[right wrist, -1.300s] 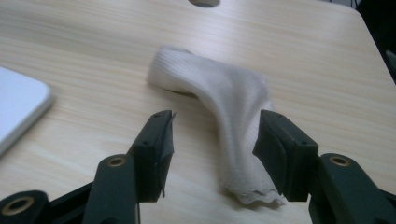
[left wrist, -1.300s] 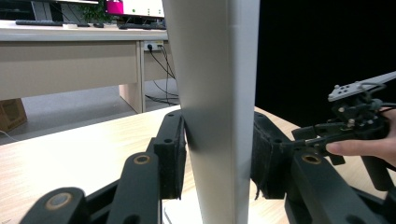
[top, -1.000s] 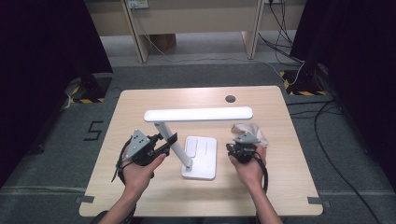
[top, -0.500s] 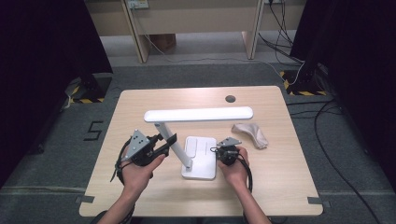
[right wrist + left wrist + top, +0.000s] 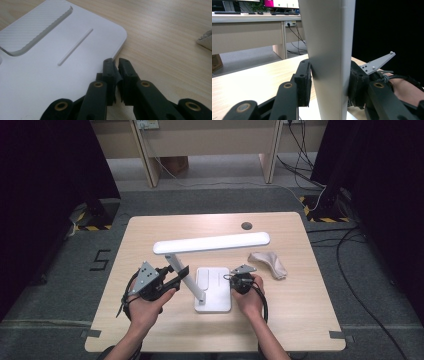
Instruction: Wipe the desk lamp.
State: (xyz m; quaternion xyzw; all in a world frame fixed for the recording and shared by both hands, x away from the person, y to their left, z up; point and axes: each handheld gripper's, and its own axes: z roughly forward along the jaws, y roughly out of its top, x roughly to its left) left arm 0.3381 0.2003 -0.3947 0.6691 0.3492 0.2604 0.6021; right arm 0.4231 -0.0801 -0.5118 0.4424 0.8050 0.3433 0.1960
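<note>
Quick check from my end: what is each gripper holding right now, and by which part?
The left gripper clamps the desk lamp by its slanted white arm. The right gripper holds nothing; its jaws, just closing, stand nearly together at the lamp base.

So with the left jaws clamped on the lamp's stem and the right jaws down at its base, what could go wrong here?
1. The left gripper pinches the smooth, leaning lamp stem; it could slip or twist in the grip.
2. The right gripper, jaws nearly shut with nothing between them, hovers at the edge of the lamp base; a push could slide the base or scratch it.
3. The long lamp head could swing towards the cloth.
</note>
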